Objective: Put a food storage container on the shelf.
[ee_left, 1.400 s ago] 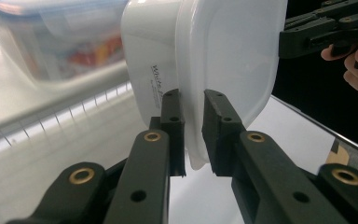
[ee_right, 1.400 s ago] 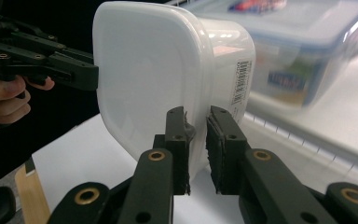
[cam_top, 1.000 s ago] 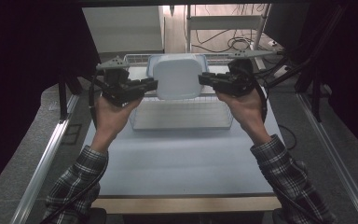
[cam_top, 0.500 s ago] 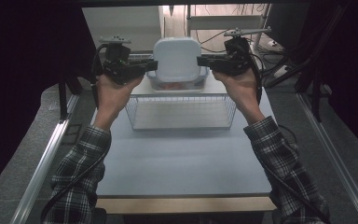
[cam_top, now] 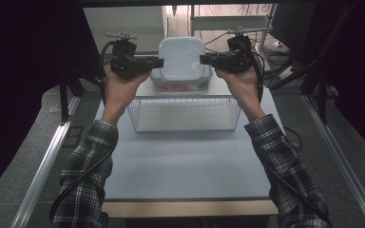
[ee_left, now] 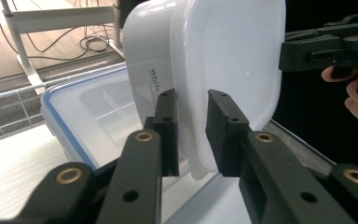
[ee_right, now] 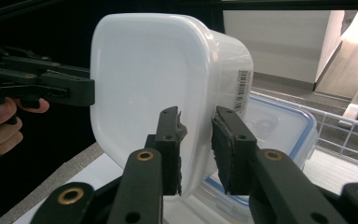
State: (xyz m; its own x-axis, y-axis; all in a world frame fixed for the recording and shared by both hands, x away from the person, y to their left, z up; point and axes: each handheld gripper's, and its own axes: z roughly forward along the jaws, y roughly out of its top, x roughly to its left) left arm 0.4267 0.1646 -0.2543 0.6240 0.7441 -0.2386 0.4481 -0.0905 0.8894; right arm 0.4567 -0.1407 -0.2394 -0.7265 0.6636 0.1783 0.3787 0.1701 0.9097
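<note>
Between the two sets of jaws, a white tub (cam_top: 181,58) hangs above a blue-rimmed container (cam_top: 180,84), beyond the wire basket (cam_top: 183,114) on the counter (cam_top: 185,161). Left gripper (ee_left: 192,135) and right gripper (ee_right: 196,149) each pinch its rim. Forearms extended forward, farther out than a second ago.

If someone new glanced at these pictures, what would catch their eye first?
A white lidded tub held up between the left gripper and the right gripper, each clamped on its rim. Below it sits a blue-rimmed container, beyond a wire basket at mid-table.
</note>
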